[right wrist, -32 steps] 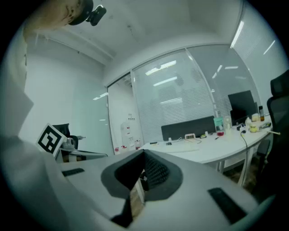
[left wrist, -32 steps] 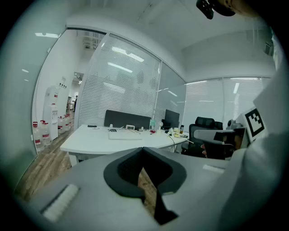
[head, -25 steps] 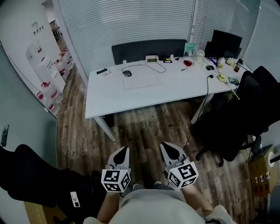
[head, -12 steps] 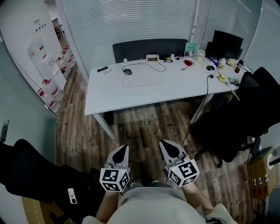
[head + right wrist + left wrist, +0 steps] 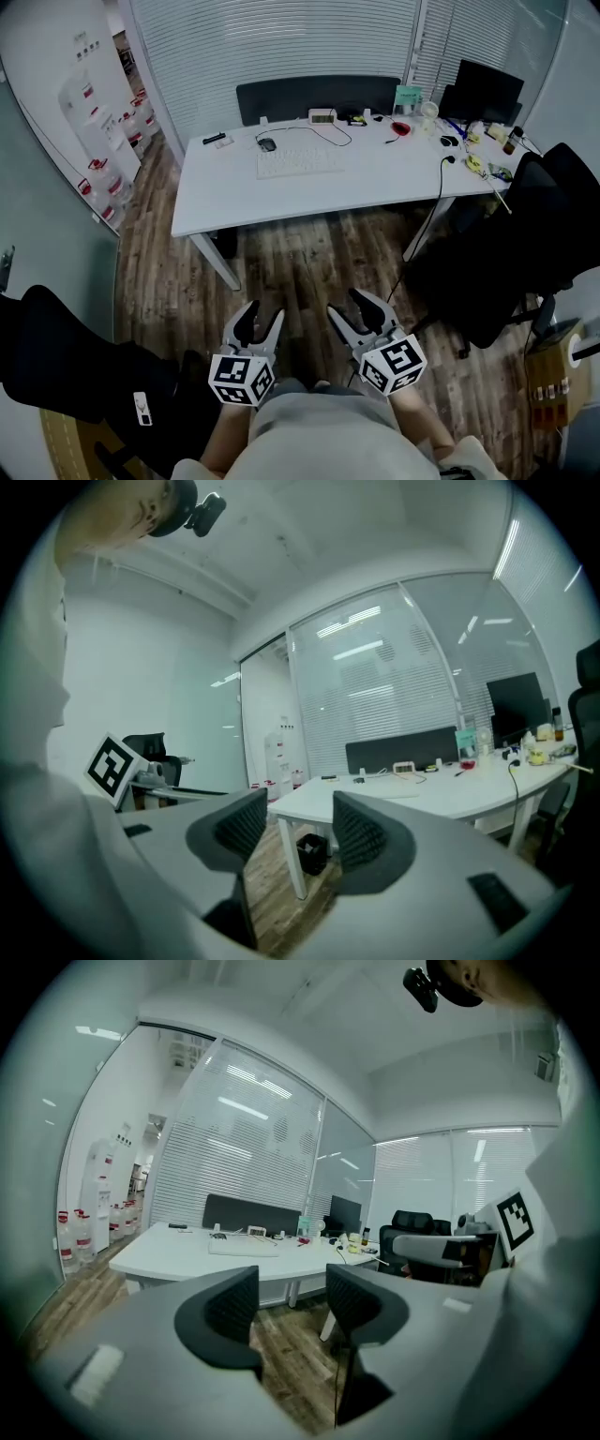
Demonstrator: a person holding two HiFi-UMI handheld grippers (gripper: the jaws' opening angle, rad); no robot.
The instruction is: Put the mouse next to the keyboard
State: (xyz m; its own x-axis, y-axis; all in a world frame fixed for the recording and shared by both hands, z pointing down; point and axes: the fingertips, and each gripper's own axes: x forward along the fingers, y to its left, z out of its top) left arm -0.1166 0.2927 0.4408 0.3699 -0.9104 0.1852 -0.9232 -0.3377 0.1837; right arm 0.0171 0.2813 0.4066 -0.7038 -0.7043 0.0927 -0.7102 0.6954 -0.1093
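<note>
Left gripper (image 5: 261,323) and right gripper (image 5: 354,314) have just been opening their jaws, now spread and empty, well apart from the bench (image 5: 281,197).

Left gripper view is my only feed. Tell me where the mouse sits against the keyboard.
Observer: From the head view, the mouse lies on the white table, just beyond the far left corner of the keyboard.
Operator: Report the right gripper.
Observer: The right gripper has just been opening its jaws. They stand apart with nothing between them.
Operator: Name what is off to the left, outside my picture.
Observer: A black chair stands on the wooden floor close by the person's left side, well short of the table.
</note>
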